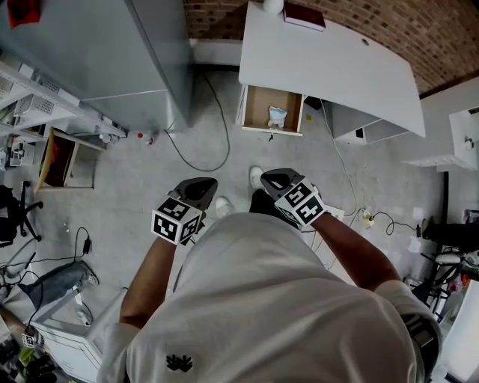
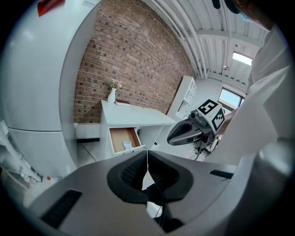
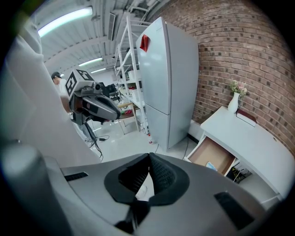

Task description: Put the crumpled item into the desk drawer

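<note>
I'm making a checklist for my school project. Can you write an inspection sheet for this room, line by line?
Surface: white desk, its drawer pulled open.
Job's things: crumpled item lies inside the drawer.
Clutter: book and vase on the desk.
Grippers: left gripper and right gripper both shut, nothing between the jaws.
Cables: black cable loops across the floor.
Surroundings: fridge, brick wall.

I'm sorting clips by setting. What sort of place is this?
Probably a workshop or lab room fitted out with household furniture. It has a bare brick wall, a white desk with its drawer pulled open, a tall grey fridge, and metal shelving behind it.
</note>
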`<state>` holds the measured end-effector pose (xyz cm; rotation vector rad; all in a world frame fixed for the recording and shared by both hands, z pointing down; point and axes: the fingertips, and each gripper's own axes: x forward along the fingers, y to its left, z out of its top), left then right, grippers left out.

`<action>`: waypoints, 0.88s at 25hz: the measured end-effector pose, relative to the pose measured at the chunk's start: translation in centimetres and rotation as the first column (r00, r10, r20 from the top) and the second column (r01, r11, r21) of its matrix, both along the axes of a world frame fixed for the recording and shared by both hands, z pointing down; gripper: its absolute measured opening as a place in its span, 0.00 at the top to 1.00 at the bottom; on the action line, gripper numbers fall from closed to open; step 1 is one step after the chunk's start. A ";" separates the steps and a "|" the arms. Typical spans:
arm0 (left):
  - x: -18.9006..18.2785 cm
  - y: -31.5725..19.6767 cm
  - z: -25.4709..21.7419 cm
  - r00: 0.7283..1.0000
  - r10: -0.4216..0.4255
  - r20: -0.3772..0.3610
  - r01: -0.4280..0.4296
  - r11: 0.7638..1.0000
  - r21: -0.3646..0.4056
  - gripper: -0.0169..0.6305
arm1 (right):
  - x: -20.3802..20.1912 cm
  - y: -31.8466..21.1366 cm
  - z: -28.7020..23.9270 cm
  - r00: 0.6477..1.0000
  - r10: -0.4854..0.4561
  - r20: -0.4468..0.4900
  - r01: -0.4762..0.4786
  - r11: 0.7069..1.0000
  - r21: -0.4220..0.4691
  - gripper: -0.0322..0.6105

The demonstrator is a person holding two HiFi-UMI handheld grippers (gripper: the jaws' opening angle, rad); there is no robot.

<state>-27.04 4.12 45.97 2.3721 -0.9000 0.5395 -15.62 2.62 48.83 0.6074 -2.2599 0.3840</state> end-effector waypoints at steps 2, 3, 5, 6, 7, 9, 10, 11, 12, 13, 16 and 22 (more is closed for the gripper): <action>0.2 -0.2 0.2 1.000 0.004 0.003 -0.004 1.000 -0.004 0.94 | 0.1 -0.3 -0.1 1.000 0.005 0.005 -0.005 1.000 0.001 0.90; 0.3 -0.2 0.3 1.000 0.004 0.005 -0.004 1.000 -0.007 0.94 | 0.3 -0.3 -0.1 1.000 0.007 0.007 -0.007 1.000 0.001 0.90; 0.7 -0.3 0.4 1.000 0.004 0.007 -0.004 1.000 -0.010 0.94 | 0.7 -0.2 -0.2 1.000 0.009 0.011 -0.009 1.000 -0.003 0.90; 0.9 -0.4 0.4 1.000 0.004 0.007 -0.004 1.000 -0.012 0.94 | 0.8 -0.2 -0.3 1.000 0.010 0.012 -0.010 1.000 -0.006 0.90; 1.0 -0.6 0.4 1.000 0.004 0.006 -0.004 1.000 -0.014 0.94 | 1.0 -0.3 -0.2 1.000 0.010 0.010 -0.010 1.000 -0.010 0.90; 1.3 -0.8 0.4 1.000 0.004 0.004 -0.004 1.000 -0.020 0.94 | 1.5 -0.4 0.0 1.000 0.008 0.000 -0.008 1.000 -0.015 0.90; 1.5 -1.0 0.5 1.000 0.005 0.002 -0.004 1.000 -0.024 0.94 | 1.7 -0.5 0.1 1.000 0.007 -0.004 -0.007 1.000 -0.016 0.91; 1.6 -1.1 0.7 1.000 0.005 0.002 -0.005 1.000 -0.028 0.94 | 1.8 -0.7 0.2 1.000 0.007 -0.004 -0.007 1.000 -0.017 0.91; 1.8 -1.2 0.8 1.000 0.007 0.003 -0.007 0.999 -0.032 0.94 | 1.9 -0.8 0.3 1.000 0.007 -0.002 -0.007 1.000 -0.018 0.91; 2.0 -1.3 1.1 1.000 0.009 0.004 -0.009 0.999 -0.037 0.94 | 2.0 -0.9 0.4 1.000 0.008 0.001 -0.008 1.000 -0.019 0.91; 2.6 -1.7 1.6 1.000 0.013 0.010 -0.012 0.999 -0.048 0.94 | 2.4 -1.2 0.7 1.000 0.010 0.010 -0.009 1.000 -0.028 0.90; 3.9 -4.2 1.1 1.000 -0.013 0.018 0.014 0.999 -0.051 0.94 | 3.5 -3.2 0.4 1.000 -0.019 0.023 0.020 0.999 -0.031 0.91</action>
